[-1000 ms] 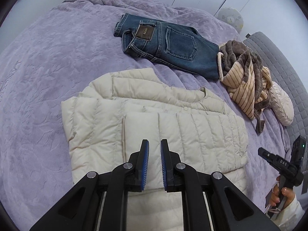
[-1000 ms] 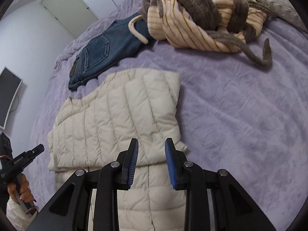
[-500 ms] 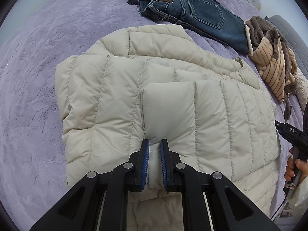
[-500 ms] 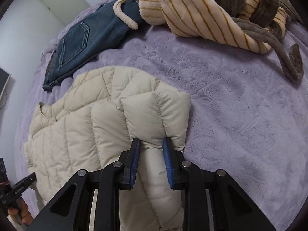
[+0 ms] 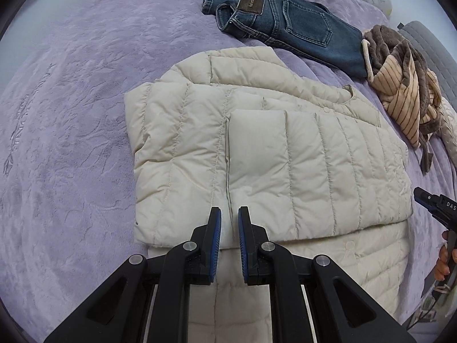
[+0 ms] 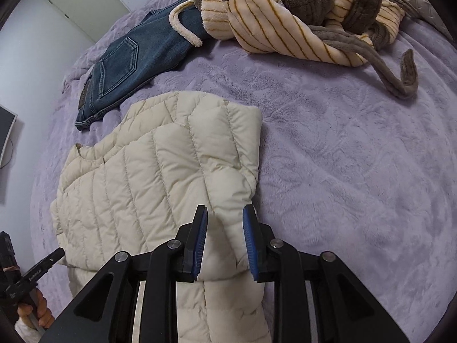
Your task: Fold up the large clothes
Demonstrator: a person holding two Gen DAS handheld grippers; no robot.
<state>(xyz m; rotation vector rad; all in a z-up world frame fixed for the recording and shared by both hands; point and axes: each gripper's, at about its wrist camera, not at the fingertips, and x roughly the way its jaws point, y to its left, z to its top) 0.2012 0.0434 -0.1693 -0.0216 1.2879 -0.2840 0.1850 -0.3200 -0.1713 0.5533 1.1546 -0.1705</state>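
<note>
A lilac plush blanket (image 5: 71,131) covers the bed under white walls, with a closed door (image 6: 85,3) beyond the bed's far side. No containers show; every garment lies loose on the blanket.

The cream quilted down jacket (image 5: 257,154) lies mid-bed, folded: its upper part is doubled over the lower part, and a sleeve panel is laid across the chest. Its collar points toward the bed's far edge, and the folded bundle's long axis runs side to side in the left wrist view. The lower hem runs beneath both tools and is cut off by the frame.

The left tool (image 5: 229,223) hovers at the fold's near edge, pads slightly apart with a narrow gap, holding nothing. The right tool (image 6: 224,221) stands wider apart, its pads straddling the jacket's right corner without pinching it; whether they touch the fabric is hard to tell.

Folded blue jeans (image 5: 288,25) lie toward the far edge. Beside them sits a crumpled striped fleece robe (image 6: 285,14) whose brown belt (image 6: 394,71) trails over the blanket. A grey quilted pillow (image 6: 414,3) behind it is mostly hidden.
</note>
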